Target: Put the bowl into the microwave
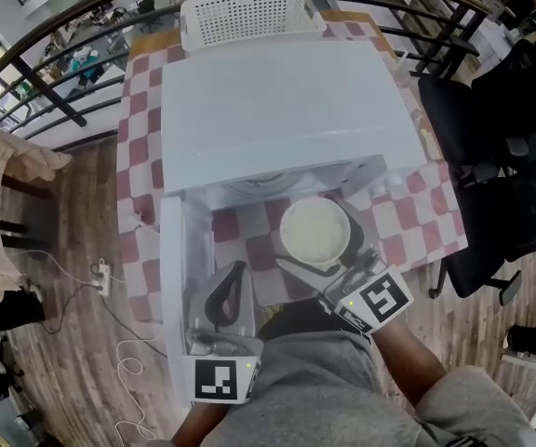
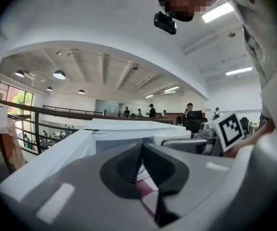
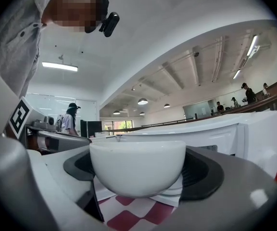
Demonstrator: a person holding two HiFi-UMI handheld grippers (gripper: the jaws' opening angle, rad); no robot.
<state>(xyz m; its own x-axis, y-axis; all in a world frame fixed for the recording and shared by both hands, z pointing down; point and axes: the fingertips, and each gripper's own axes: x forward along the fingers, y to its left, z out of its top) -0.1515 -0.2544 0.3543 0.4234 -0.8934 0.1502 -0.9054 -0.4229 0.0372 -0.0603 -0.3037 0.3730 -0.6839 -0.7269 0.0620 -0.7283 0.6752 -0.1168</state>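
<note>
A white bowl (image 1: 313, 229) (image 3: 137, 162) hangs just above the checkered cloth in front of the white microwave (image 1: 277, 110) (image 3: 246, 134). My right gripper (image 1: 318, 242) (image 3: 139, 177) is shut on the bowl, one dark pad on each side of it. The microwave's door (image 1: 173, 277) stands open, swung out toward me on the left, and the cavity (image 1: 268, 189) shows behind the bowl. My left gripper (image 1: 234, 277) (image 2: 141, 163) is shut with nothing in it, just right of the open door and left of the bowl.
The table wears a red-and-white checkered cloth (image 1: 142, 119). A white slotted basket (image 1: 249, 15) stands behind the microwave. Black office chairs (image 1: 491, 128) crowd the table's right side. A power strip (image 1: 100, 273) and cables lie on the wooden floor at left.
</note>
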